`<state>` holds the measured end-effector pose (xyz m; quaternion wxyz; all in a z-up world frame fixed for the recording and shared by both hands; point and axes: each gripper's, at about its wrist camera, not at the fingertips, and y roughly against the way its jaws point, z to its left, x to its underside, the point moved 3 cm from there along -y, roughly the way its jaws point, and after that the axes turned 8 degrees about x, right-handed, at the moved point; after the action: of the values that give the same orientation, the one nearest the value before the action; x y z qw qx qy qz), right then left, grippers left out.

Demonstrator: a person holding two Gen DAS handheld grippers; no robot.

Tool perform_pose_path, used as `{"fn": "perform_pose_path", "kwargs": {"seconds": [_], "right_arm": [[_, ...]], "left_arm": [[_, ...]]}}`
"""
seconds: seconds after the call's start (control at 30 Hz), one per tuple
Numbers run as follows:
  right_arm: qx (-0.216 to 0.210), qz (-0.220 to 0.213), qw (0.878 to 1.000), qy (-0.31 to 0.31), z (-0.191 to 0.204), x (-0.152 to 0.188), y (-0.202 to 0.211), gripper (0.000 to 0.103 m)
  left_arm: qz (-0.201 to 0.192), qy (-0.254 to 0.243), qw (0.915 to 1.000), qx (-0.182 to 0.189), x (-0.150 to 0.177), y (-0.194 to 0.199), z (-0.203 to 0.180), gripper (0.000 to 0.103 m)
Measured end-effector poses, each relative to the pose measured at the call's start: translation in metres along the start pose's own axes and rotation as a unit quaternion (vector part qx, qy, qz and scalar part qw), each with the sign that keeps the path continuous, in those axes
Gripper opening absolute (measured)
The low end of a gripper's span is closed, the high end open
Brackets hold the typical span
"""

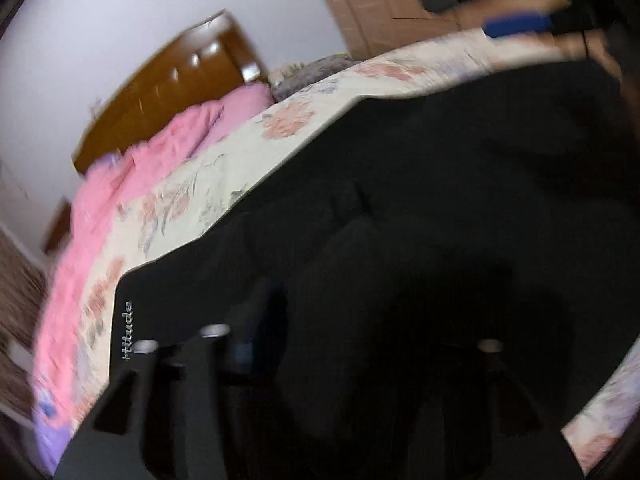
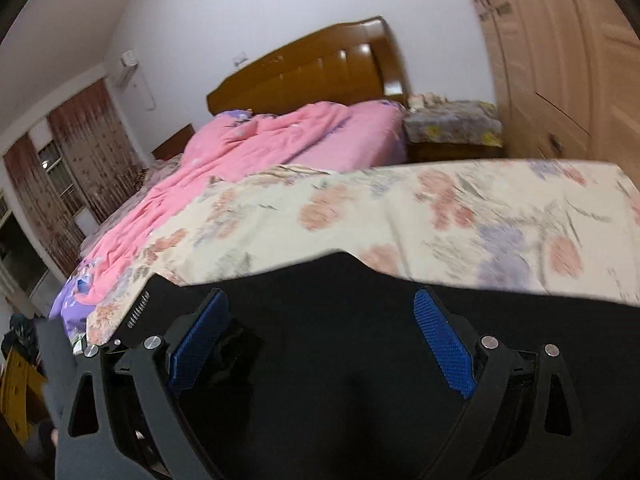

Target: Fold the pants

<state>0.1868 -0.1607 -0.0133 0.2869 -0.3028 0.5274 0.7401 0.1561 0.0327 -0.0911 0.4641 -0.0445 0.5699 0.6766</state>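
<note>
Black pants with a small white logo lie spread on the floral sheet of a bed. In the left wrist view my left gripper hangs low over the dark cloth; its fingers are lost in blur and shadow. My right gripper shows at the top right of that view. In the right wrist view the right gripper is open with blue pads wide apart, just above the pants near their far edge, holding nothing.
A pink quilt is bunched toward the wooden headboard. A covered nightstand stands beside the bed, a wardrobe to the right, curtains and a window at the left.
</note>
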Motion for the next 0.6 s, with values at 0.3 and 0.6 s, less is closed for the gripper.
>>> {"fn": "perform_pose_path", "kwargs": {"seconds": [0.3,0.6], "right_arm": [[-0.089,0.081,0.992,-0.044,0.009,0.039,-0.018,0.092],[-0.199,0.226,0.954,0.001,0.097,0.094,-0.041,0.088]], "left_arm": [[-0.178,-0.013,0.9820,0.062,0.027,0.107,0.000,0.099],[-0.143,0.303,0.9422,-0.003,0.137,0.113,0.160,0.101]]}}
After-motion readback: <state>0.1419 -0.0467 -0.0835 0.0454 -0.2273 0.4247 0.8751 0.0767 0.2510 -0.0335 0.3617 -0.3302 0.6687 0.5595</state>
